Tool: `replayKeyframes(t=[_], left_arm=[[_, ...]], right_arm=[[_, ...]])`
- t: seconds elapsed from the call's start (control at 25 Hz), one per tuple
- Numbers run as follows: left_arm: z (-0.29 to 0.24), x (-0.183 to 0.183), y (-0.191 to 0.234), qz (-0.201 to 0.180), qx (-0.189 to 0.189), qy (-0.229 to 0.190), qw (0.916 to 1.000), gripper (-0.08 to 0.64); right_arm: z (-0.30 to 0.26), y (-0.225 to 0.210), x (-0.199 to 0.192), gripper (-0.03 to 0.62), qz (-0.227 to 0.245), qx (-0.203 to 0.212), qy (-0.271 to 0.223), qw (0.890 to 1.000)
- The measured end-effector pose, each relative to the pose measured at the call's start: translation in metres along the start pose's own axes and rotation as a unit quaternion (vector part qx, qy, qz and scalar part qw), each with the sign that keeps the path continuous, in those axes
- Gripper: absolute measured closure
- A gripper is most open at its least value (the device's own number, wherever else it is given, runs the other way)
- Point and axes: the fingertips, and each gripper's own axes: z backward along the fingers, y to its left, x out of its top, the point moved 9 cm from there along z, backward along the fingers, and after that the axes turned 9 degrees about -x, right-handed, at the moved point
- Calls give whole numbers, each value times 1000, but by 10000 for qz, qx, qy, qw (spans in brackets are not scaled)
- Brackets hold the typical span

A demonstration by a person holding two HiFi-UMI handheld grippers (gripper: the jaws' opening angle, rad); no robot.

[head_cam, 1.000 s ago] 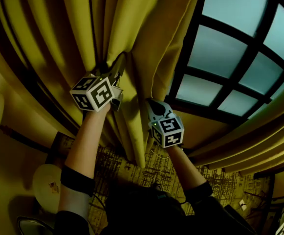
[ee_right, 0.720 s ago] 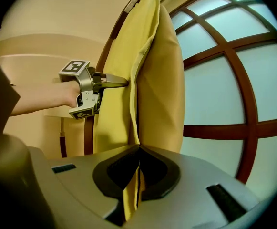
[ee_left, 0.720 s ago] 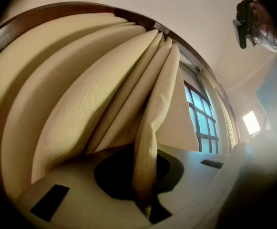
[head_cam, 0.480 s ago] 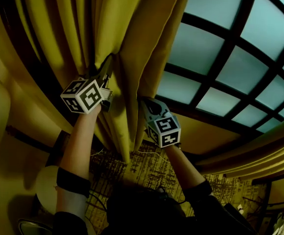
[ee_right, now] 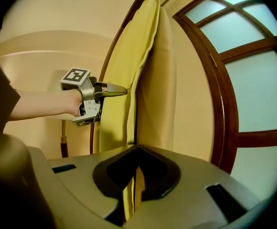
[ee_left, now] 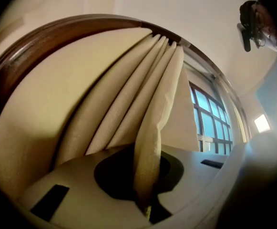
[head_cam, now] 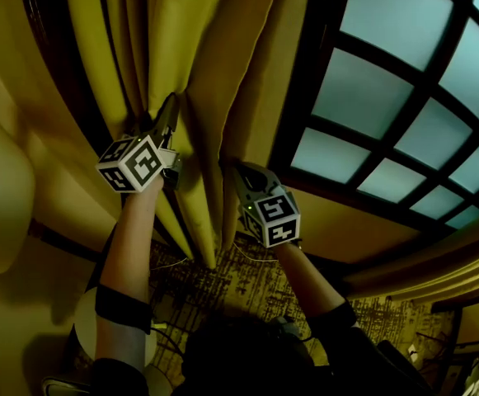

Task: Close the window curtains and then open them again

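Across the last second the tall window (head_cam: 387,81), pale panes in dark wooden bars, has gained ground in the head view: more glass stands bare on the right. The heavy mustard-yellow fabric curtain (head_cam: 198,48) has slid leftward and its folds have bunched tighter. By my reading the closing half is done and this is the opening pull, well along but not finished, since the curtain's leading edge still hangs over the window frame's left side instead of being gathered fully against the wall.

Both forearms reach up and forward from the bottom of the head view, roughly parallel. The left one wears a dark band (head_cam: 124,308) near the elbow.

The left gripper (head_cam: 171,106) sits higher and further left, tipped slightly upward. Its jaws are pressed together on a single fold of the curtain (ee_left: 150,142), which rises straight out of the pinch in the left gripper view.

The right gripper (head_cam: 232,172) sits lower and just to the right, pointing about level. Its jaws are likewise clamped on the fabric edge (ee_right: 131,194), a thin yellow strip caught between them. The right gripper view also shows the left gripper (ee_right: 121,90) biting the same curtain higher up.
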Motion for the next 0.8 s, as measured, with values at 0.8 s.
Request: replayKeyframes(t=[0.8], left_arm=[[45, 11, 42, -101, 62, -44, 9999, 554]], right_arm=[[-27, 68, -10, 591, -65, -82, 165, 9998]])
